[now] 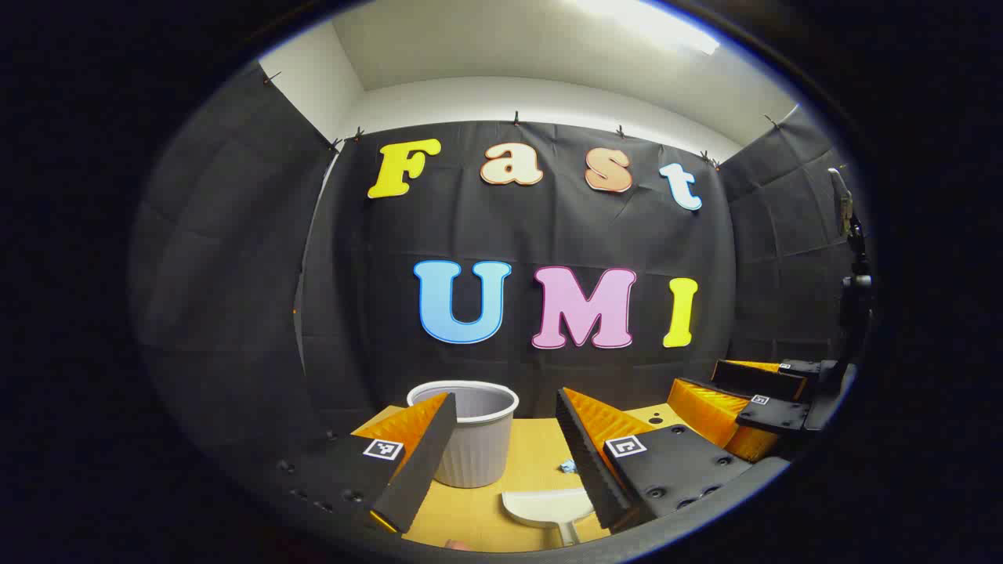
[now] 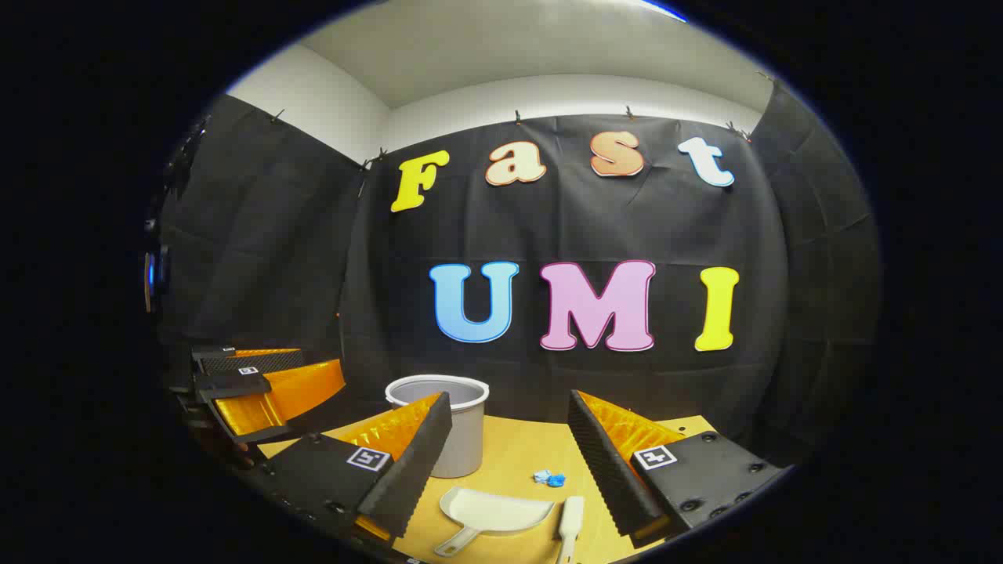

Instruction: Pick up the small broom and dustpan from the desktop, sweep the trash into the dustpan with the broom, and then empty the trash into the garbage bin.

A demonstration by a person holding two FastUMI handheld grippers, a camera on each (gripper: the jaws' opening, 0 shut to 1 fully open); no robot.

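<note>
A white dustpan [image 2: 494, 509] lies on the yellow desktop [image 2: 517, 450], its handle pointing toward me. Just right of it lies the small white broom [image 2: 570, 521]. A blue scrap of trash [image 2: 550, 477] sits behind them. My right gripper [image 2: 509, 399] hovers open above the dustpan and broom, holding nothing. My left gripper [image 1: 505, 398] is also open and empty, with the dustpan [image 1: 548, 505] low between its fingers and the trash [image 1: 568, 467] by the right finger. The grey bin [image 1: 470, 446] stands behind the left finger.
The ribbed grey bin [image 2: 462, 446] stands at the back of the desktop near the black cloth wall. The right gripper [image 1: 697, 377] shows at the right of the left gripper view. The left gripper [image 2: 321, 364] shows at the left of the right gripper view.
</note>
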